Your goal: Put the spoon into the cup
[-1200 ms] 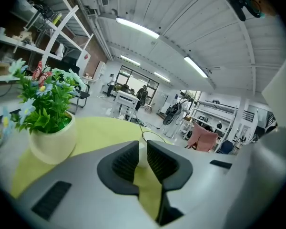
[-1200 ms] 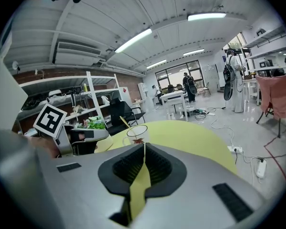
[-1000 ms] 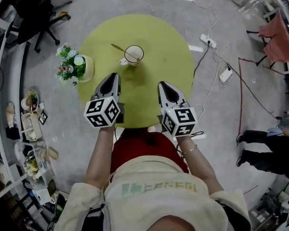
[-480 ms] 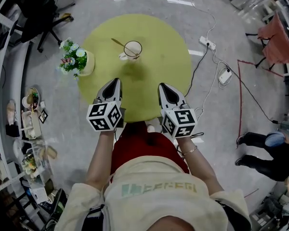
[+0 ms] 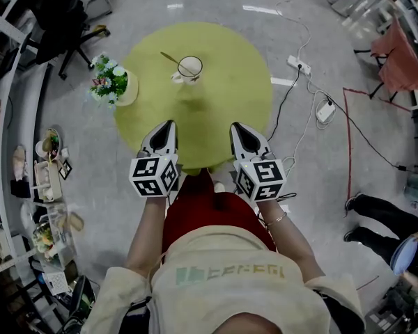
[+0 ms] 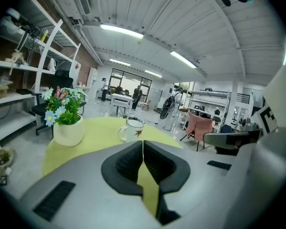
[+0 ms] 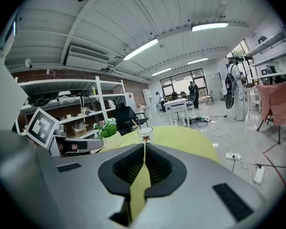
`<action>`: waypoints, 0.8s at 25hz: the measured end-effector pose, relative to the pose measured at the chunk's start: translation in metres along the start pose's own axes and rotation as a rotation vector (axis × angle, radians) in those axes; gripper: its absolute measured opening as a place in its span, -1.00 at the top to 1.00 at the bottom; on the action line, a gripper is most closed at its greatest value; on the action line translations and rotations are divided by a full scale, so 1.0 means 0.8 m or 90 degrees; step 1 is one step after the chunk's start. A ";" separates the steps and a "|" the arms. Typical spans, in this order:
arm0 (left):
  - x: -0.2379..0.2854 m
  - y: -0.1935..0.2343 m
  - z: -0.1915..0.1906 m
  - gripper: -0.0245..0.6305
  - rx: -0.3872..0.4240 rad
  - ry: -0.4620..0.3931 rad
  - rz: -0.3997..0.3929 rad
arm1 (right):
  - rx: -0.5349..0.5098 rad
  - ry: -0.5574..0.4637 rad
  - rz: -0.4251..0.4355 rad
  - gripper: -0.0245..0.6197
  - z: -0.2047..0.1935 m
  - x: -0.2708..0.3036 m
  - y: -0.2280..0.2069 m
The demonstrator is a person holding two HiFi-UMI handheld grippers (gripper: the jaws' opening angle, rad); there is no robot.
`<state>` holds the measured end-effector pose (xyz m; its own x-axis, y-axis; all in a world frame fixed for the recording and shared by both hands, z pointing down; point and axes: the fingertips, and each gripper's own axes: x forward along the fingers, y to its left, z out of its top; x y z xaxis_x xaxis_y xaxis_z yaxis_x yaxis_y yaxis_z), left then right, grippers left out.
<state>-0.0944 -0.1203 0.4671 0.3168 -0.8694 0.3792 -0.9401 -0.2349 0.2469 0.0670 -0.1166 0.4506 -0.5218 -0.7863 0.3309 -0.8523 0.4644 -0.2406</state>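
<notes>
Spoon (image 5: 171, 59) stands in the cup (image 5: 190, 68), handle slanting left of it — cup well ahead of left gripper (image 5: 168, 125) and right gripper (image 5: 235, 126), both closed, empty; left nearer

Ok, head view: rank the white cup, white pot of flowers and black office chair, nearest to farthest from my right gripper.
1. White cup, ahead-left of the right gripper.
2. White pot of flowers, at the yellow-green table edge.
3. Black office chair, far left.

Cream shirt (image 5: 223, 277), red trousers (image 5: 209, 218), bracelet (image 5: 275, 219); grey hand-held grippers (image 5: 168, 124) (image 5: 235, 125) carry black-and-white marker cubes (image 5: 153, 175) (image 5: 260, 178).
</notes>
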 end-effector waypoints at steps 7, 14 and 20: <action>-0.029 -0.024 -0.005 0.84 0.025 -0.011 0.004 | -0.004 -0.010 0.006 0.81 -0.004 -0.030 0.003; -0.057 -0.040 -0.008 0.84 0.037 -0.023 0.005 | -0.020 -0.024 -0.002 0.81 -0.007 -0.059 0.006; -0.081 -0.042 -0.007 0.85 0.043 -0.039 0.009 | -0.034 -0.046 -0.005 0.81 -0.003 -0.079 0.011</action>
<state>-0.0824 -0.0537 0.4388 0.2972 -0.8975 0.3257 -0.9514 -0.2493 0.1810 0.0924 -0.0620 0.4298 -0.5132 -0.8162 0.2656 -0.8579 0.4778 -0.1891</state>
